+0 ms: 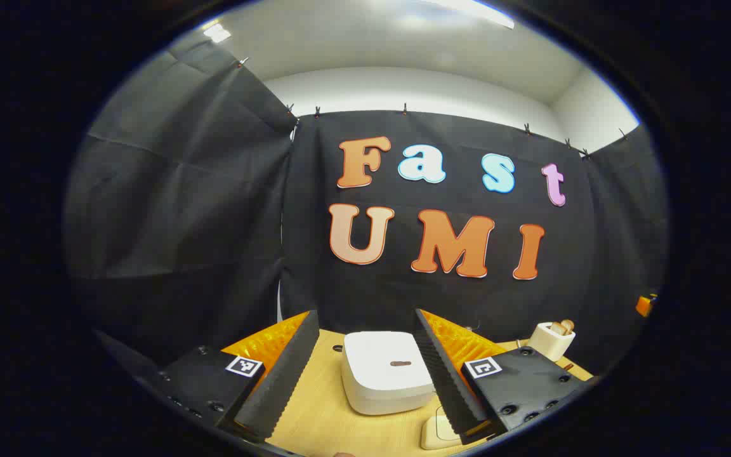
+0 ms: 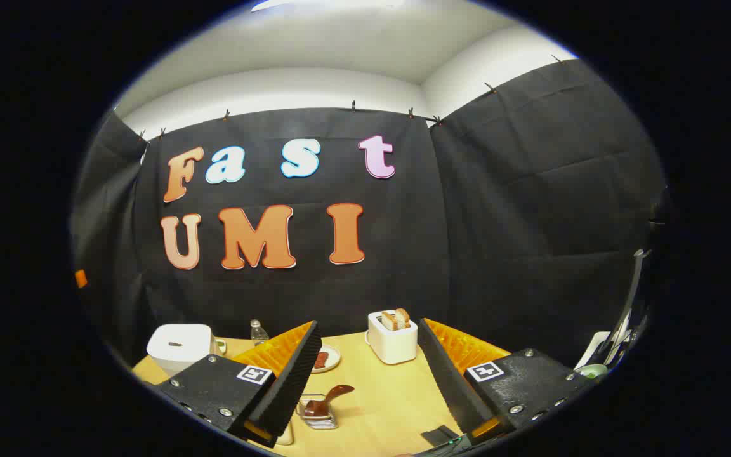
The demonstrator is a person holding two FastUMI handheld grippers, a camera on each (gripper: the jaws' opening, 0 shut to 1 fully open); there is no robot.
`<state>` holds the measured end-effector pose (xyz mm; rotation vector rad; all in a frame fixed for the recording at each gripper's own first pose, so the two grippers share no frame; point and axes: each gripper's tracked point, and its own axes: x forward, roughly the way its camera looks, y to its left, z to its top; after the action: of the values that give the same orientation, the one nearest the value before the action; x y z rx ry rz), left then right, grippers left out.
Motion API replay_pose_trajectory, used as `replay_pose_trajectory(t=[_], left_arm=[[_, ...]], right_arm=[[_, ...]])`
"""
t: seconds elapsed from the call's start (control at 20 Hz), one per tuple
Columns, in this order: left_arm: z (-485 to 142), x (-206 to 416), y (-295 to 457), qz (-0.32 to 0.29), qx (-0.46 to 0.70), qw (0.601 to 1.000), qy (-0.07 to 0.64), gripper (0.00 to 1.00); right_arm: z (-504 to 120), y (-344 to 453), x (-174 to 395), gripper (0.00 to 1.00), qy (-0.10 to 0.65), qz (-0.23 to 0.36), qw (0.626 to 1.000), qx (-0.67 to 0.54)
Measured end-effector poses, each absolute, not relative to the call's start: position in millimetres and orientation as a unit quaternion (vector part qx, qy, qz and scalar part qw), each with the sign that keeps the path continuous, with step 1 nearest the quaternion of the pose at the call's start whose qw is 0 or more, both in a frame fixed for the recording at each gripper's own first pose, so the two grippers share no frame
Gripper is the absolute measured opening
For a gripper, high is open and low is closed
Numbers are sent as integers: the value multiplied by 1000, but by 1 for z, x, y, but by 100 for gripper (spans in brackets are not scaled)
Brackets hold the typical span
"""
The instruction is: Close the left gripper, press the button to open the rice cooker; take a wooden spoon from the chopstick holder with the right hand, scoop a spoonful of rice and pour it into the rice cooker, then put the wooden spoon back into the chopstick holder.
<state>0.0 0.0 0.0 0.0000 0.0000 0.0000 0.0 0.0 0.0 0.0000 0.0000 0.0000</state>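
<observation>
The white rice cooker (image 1: pixel 384 371) stands on the wooden table (image 1: pixel 315 406) with its lid down and a small dark button (image 1: pixel 400 364) on top. My left gripper (image 1: pixel 365 314) is open, held above and just short of the cooker, which shows between its fingers. In the right gripper view the rice cooker (image 2: pixel 178 346) sits far left. A dark wooden spoon (image 2: pixel 330 397) rests in a wire chopstick holder (image 2: pixel 318 416) just ahead of my right gripper (image 2: pixel 368 324), which is open and holds nothing.
A white toaster (image 2: pixel 393 336) with bread slices stands at the back of the table, toaster (image 1: pixel 551 339) to the cooker's right. A small plate (image 2: pixel 325 358), a clear bottle (image 2: pixel 257 331) and a cream container (image 1: pixel 438 431) lie nearby. Black cloth walls close the booth.
</observation>
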Motion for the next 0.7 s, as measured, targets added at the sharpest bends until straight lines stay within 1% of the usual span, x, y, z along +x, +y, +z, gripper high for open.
replay_pose_trajectory(t=[0.05, 0.1, 0.15, 0.2, 0.35, 0.4, 0.45, 0.5, 0.7], left_arm=[[1, -2, -4, -7, 6, 1000, 2, 100], [2, -5, -7, -12, 7, 1000, 1, 100], [4, -6, -6, -13, 12, 1000, 0, 100], [4, -6, -4, -8, 18, 1000, -2, 100], [1, -6, -6, -9, 15, 1000, 6, 100], [2, -7, -8, -13, 9, 1000, 7, 100], [3, -8, -8, -16, 4, 1000, 8, 97], [4, -9, -7, -16, 1, 1000, 8, 100], [5, -9, -3, -11, 11, 1000, 6, 100]], right_arm=[[2, -4, 1, 96, -5, -10, 1000, 0], [2, -9, 2, 96, -5, -20, 1000, -6], [1, -10, 3, 100, -2, -25, 1000, -15], [-1, -10, 1, 96, 2, -27, 999, -23], [-1, -11, -4, 95, 8, -29, 999, -36], [-1, -13, -3, 100, 9, -32, 999, -40], [-1, -15, -4, 95, 10, -34, 998, -42], [-2, -14, -5, 96, 12, -33, 998, -43], [-2, -15, -4, 96, 18, -32, 998, -43]])
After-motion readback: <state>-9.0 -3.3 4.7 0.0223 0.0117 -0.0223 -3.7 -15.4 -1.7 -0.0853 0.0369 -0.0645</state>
